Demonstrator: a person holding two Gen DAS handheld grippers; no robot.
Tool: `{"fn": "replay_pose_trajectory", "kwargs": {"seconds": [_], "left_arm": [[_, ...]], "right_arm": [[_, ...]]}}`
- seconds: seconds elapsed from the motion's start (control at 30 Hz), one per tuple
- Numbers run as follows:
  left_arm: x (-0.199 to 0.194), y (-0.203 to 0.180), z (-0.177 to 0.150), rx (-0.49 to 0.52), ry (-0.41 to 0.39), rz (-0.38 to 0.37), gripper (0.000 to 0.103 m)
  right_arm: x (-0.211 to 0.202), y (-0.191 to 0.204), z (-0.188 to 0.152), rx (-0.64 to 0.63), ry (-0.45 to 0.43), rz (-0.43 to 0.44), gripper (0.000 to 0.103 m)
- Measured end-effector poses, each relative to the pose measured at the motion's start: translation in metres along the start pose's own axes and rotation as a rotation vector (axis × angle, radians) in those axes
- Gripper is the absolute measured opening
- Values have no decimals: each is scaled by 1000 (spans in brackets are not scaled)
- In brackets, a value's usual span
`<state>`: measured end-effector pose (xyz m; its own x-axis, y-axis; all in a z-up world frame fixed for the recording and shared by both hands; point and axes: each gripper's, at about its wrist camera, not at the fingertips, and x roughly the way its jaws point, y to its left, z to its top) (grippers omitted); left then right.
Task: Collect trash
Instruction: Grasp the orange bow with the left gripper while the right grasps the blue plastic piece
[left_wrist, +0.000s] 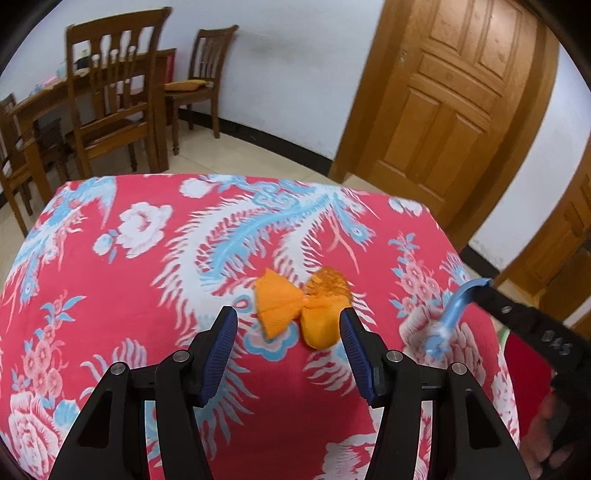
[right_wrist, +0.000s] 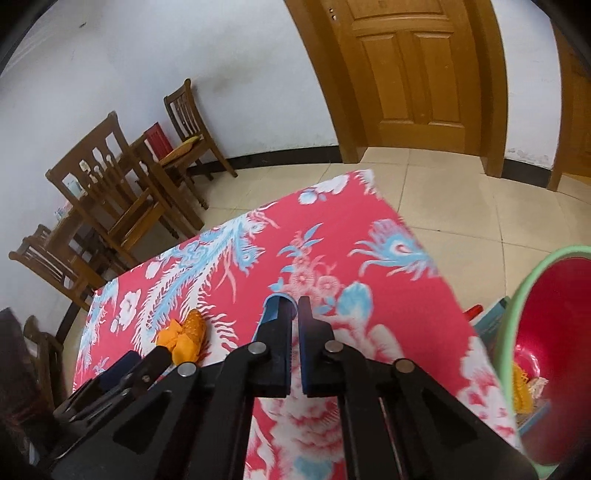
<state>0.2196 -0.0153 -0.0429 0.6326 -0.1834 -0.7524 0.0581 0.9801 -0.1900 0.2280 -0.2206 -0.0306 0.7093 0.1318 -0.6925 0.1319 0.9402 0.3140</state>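
spread wide over the red floral tablecloth (left_wrist: 110, 314), left gripper (left_wrist: 288, 325) released, fingers bracketing the orange wrapper (left_wrist: 295, 310), likely lining up a pinch. further right, right gripper (right_wrist: 294, 306) clenched on a blue disposable razor (left_wrist: 448, 314), lifted clear of the cloth, probably bound for the green-rimmed red bin (right_wrist: 554, 332) beside the table edge, already holding some trash.
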Motion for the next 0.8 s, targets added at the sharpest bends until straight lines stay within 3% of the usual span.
{"fn": "replay_pose_trajectory", "kwargs": {"seconds": [0.53, 0.6, 0.8], "left_arm": [[26, -29, 6, 78, 37, 49, 58], [28, -30, 8, 80, 35, 63, 47], [24, -30, 8, 79, 20, 58, 32]], "right_arm": [[-57, -48, -13, 75, -26, 26, 5], [-61, -52, -16, 83, -29, 27, 5], [-78, -67, -23, 104, -45, 20, 5]]}}
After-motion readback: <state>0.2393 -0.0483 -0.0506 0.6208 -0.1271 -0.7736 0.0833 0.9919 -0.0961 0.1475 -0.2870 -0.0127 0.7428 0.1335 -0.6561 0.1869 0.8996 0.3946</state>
